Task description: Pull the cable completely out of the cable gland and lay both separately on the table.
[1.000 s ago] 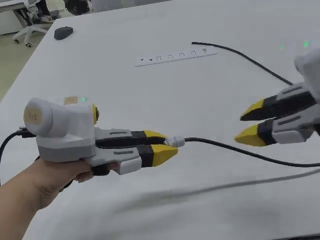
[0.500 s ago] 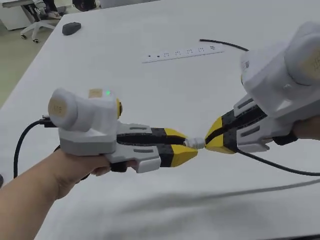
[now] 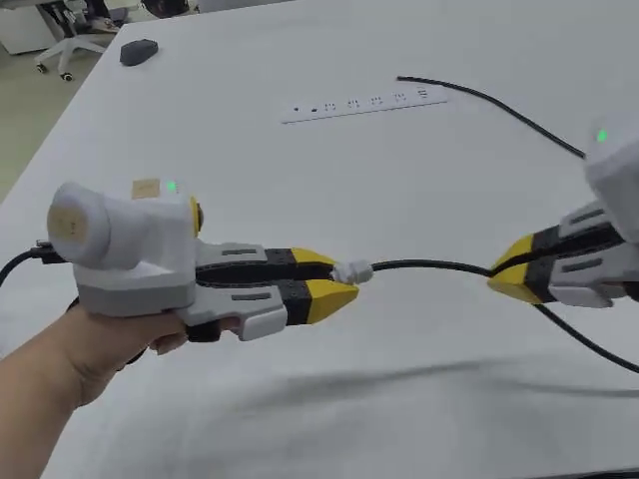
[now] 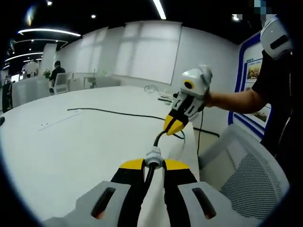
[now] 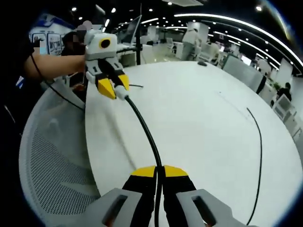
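At the centre of the head view, above the white tabletop (image 3: 300, 190), the left tool (image 3: 339, 284) was closed on the pale cable gland (image 3: 351, 271), which projected just beyond its yellow tips. The black cable (image 3: 429, 265) ran from the gland toward the right of the frame, where the right tool (image 3: 504, 274) pinched it between nearly closed jaws. Past that grip the cable sagged to the lower right. Gland and cable were both held off the tabletop. A hand (image 3: 110, 349) gripped the left tool at lower left. A white power strip (image 3: 359, 104) lay at upper centre and a dark mouse (image 3: 138, 51) at upper left.

The left gripper view looked end-on at the gland's round collar, seated between the tips at lower centre. It also revealed a dark length of cable continuing behind the gland between the jaws. The right gripper view showed the cable trapped between its own tips and rising toward the left tool at upper left. The gripper views added a mesh chair (image 4: 246, 175) just beside the tabletop's edge.
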The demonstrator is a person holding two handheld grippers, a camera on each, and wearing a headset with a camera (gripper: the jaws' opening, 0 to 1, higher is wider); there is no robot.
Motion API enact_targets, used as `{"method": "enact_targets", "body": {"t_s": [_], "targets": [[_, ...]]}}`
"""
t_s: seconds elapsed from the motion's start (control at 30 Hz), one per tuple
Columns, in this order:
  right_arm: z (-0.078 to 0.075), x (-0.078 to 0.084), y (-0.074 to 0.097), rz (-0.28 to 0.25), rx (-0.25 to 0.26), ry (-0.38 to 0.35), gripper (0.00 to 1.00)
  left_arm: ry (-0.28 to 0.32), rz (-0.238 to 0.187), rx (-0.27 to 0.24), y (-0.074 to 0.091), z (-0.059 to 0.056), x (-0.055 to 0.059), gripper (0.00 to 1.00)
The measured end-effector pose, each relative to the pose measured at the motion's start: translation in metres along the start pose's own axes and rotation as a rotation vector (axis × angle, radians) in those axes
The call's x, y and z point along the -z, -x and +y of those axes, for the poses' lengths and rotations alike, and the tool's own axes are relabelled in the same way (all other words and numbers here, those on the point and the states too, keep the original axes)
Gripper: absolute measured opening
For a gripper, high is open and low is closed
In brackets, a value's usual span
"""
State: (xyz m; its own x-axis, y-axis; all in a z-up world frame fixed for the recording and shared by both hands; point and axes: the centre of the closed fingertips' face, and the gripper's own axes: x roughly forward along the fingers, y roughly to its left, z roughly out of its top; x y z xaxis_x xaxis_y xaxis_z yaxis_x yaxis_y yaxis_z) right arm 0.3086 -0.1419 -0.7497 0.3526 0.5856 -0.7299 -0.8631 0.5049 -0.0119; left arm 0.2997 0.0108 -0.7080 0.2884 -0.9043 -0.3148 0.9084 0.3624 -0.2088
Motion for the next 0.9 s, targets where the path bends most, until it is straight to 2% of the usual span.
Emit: {"method": "enact_targets", "body": {"t_s": [0.03,0.1,0.13,0.2,0.27,0.33,0.4,0.47,0.5,0.53,0.57,0.6,0.67,0.73,0.77,0.8,0.83,0.87,0.9], "targets": [[0.001,0.004,0.003,-0.004,-0.017,-0.057,0.0,-0.002,0.001,-0.002,0.001,0.0,0.001,0.14],[-0.02,0.025,0.013,0.059,0.065,-0.028,0.0,0.008,0.004,-0.02,0.005,0.005,0.004,0.14],[-0.026,0.037,0.016,0.094,0.088,-0.04,0.0,0.024,-0.003,-0.034,0.009,0.009,0.005,0.14],[-0.033,0.045,0.021,0.078,0.093,-0.076,0.0,0.052,-0.023,-0.042,0.012,0.011,0.005,0.14],[-0.035,0.053,0.022,0.076,0.086,-0.097,0.0,0.062,-0.022,-0.049,0.013,0.012,0.006,0.14],[-0.034,0.057,0.019,0.08,0.081,-0.099,0.0,0.054,-0.015,-0.047,0.011,0.012,0.006,0.14],[-0.029,0.064,0.013,0.106,0.067,-0.093,0.0,0.056,-0.013,-0.043,0.008,0.01,0.006,0.14],[-0.022,0.077,0.008,0.181,0.029,-0.063,0.0,0.059,-0.016,-0.041,0.005,0.009,0.005,0.14],[-0.024,0.081,0.006,0.2,0.043,-0.031,0.0,0.061,-0.018,-0.037,0.004,0.008,0.005,0.14],[-0.025,0.08,0.003,0.191,0.054,-0.015,0.0,0.064,-0.023,-0.03,0.003,0.006,0.004,0.14],[-0.023,0.081,0.001,0.194,0.045,-0.03,0.0,0.063,-0.027,-0.025,0.002,0.004,0.003,0.14],[-0.017,0.085,0.001,0.221,0.017,-0.06,0.0,0.06,-0.026,-0.025,0.001,0.003,0.003,0.14],[-0.018,0.08,0.0,0.214,0.032,-0.053,0.03,0.06,-0.025,-0.028,0.002,0.005,0.003,0.14],[-0.011,0.062,-0.001,0.18,0.006,-0.07,0.14,0.068,-0.025,-0.031,0.002,0.006,0.004,0.14],[-0.002,0.046,-0.003,0.142,-0.027,-0.073,0.16,0.067,-0.019,-0.031,0.002,0.006,0.005,0.14],[0.001,0.034,-0.004,0.112,-0.03,-0.055,0.15,0.067,-0.019,-0.03,0.002,0.005,0.005,0.14],[0.007,0.013,-0.006,0.059,-0.034,-0.023,0.16,0.068,-0.019,-0.026,0.002,0.004,0.005,0.14],[0.016,-0.001,-0.008,0.027,-0.062,-0.015,0.16,0.067,-0.019,-0.024,0.002,0.003,0.005,0.14],[0.032,-0.022,-0.011,-0.028,-0.111,-0.012,0.16,0.066,-0.02,-0.023,0.001,0.002,0.004,0.14]]}}
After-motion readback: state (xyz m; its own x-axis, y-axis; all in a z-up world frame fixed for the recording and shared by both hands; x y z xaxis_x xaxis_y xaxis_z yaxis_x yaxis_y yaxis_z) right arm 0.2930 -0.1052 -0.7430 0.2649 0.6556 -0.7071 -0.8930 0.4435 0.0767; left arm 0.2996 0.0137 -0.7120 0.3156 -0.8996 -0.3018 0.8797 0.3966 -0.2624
